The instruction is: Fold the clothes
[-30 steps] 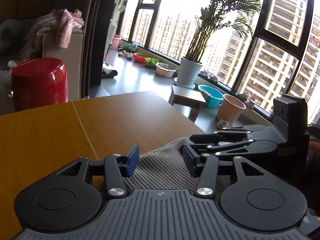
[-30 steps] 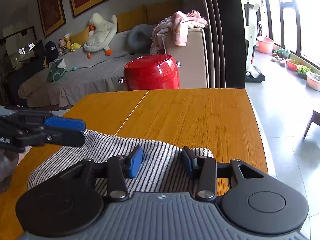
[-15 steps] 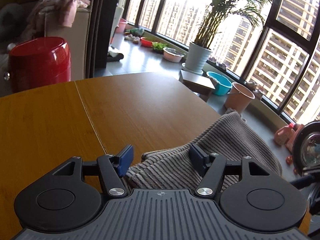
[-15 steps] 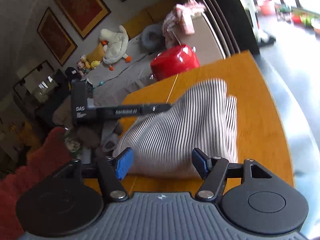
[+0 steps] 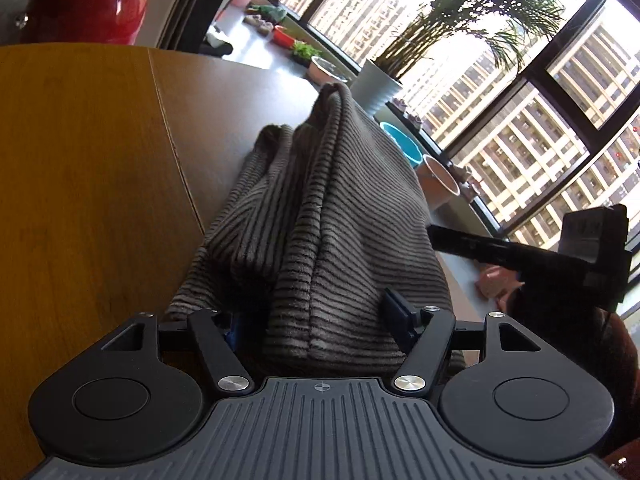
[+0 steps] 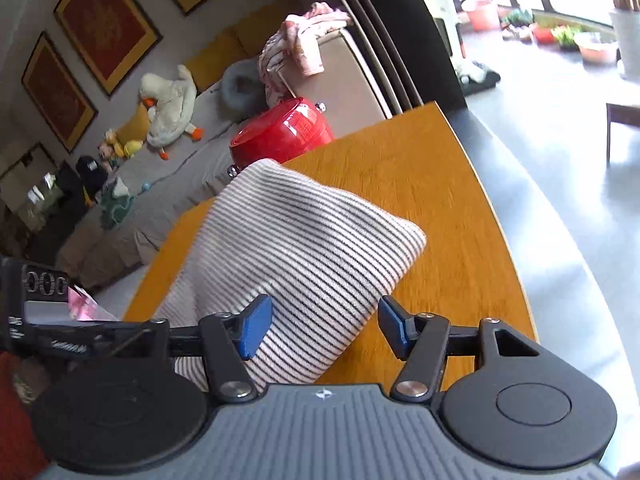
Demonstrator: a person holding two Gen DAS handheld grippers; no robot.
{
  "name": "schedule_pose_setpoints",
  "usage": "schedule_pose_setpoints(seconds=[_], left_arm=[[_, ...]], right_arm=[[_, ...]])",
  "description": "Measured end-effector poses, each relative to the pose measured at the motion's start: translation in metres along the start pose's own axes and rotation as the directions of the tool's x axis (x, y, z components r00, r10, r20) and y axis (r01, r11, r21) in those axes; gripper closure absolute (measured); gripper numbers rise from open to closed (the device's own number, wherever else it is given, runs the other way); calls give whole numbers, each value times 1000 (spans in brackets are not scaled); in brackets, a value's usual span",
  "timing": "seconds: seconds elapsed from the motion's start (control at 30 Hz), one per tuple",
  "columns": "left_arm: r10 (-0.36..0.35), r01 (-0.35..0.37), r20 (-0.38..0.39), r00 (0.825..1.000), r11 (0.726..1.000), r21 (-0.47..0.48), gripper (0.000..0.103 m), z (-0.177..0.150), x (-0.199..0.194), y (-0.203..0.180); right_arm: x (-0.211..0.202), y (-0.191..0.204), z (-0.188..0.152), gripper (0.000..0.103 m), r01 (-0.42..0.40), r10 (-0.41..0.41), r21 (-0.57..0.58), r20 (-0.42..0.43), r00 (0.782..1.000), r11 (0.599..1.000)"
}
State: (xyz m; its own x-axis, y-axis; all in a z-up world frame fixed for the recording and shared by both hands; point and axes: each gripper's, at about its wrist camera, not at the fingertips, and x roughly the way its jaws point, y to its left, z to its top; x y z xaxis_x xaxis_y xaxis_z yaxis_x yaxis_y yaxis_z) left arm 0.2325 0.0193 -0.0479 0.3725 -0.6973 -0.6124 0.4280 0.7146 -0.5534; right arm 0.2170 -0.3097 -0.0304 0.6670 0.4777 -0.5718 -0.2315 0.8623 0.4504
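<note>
grey-and-black striped knit garment (image 5: 320, 216) runs lengthwise straight ahead of left gripper (image 5: 312, 320), bunched between its parted fingers; right gripper (image 6: 320, 330) spread apart, garment toward its left finger.

Right tongs (image 6: 322, 330): black linkage arms, blue pads (image 6: 254, 330), silver screws, ribbed grey housing.

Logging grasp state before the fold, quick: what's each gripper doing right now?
Left gripper: fingers open, striped knit garment lies between them, not clamped.
Right gripper: fingers open, over the garment, gripping nothing.
</note>
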Motion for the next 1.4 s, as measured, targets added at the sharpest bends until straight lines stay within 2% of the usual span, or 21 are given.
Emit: schedule_pose_setpoints(seconds=[0.07,0.13,0.23,0.33,0.37,0.43,0.53,0.6,0.67,0.73,0.8,0.87,0.9,0.93,0.97,1.0,1.1,1.17,1.27,1.37,1.4], left_arm=[[-34,34,-14,999,999,5,27,-9,1,-11],[-87,88,-47,995,996,25,28,-19,5,-26],[-108,113,-41,993,986,120,26,-25,-7,-47],[-85,77,45,995,984,161,19,-24,-33,-51],[-71,57,84,994,985,160,18,-23,-44,-50],[-24,13,98,995,993,115,19,-18,-41,-37],[49,-54,108,993,998,40,29,-12,-33,-18],[98,-98,111,989,995,-10,49,-8,-28,-5],[148,-142,112,983,988,-60,59,-3,-23,8],[196,-184,110,974,977,-109,61,1,-18,21],[187,-175,111,976,979,-104,63,2,-15,22],[182,-173,112,977,981,-90,64,0,-16,19],[180,-172,112,977,982,-82,64,-1,-17,18],[179,-172,110,978,982,-75,64,-2,-16,16],[168,-162,105,980,984,-71,65,-5,-16,12],[148,-142,100,984,988,-68,66,-6,-12,9],[95,-93,82,992,995,-33,66,-11,1,-7],[82,-84,70,994,996,19,66,-15,12,-23],[35,-36,52,998,999,20,65,-16,22,-28],[20,-21,50,999,999,27,63,-17,26,-31],[21,-23,52,998,999,28,63,-17,26,-31]], right_arm=[[5,13,9,41,74,-70,-137,33,997,988],[6,27,14,41,147,-130,-266,80,988,953],[-4,41,18,41,189,-155,-349,124,980,918],[-27,49,14,36,148,-99,-365,149,984,919],[-36,52,10,36,129,-77,-371,151,985,919],[-51,61,0,35,86,-29,-393,147,989,915],[-65,79,-21,32,15,41,-438,118,992,899],[-60,96,-36,31,-12,69,-482,101,993,876],[-46,116,-53,28,-4,72,-555,100,992,832],[-27,132,-68,27,4,59,-610,84,995,793],[-8,147,-85,26,21,32,-663,68,997,748],[2,154,-97,30,83,-7,-720,108,994,689],[0,151,-94,49,94,-12,-713,120,993,695],[-2,148,-90,57,102,-15,-701,130,991,705],[-9,140,-80,75,78,-1,-658,117,993,749],[-16,131,-68,85,50,16,-609,103,995,792],[-41,101,-29,93,-17,72,-430,111,991,903],[-55,87,-3,95,-94,144,-309,144,979,946],[-67,74,24,95,-212,247,-203,164,955,956],[-47,72,26,95,-305,318,-141,87,944,942],[-41,68,22,95,-308,317,-124,68,946,943]])
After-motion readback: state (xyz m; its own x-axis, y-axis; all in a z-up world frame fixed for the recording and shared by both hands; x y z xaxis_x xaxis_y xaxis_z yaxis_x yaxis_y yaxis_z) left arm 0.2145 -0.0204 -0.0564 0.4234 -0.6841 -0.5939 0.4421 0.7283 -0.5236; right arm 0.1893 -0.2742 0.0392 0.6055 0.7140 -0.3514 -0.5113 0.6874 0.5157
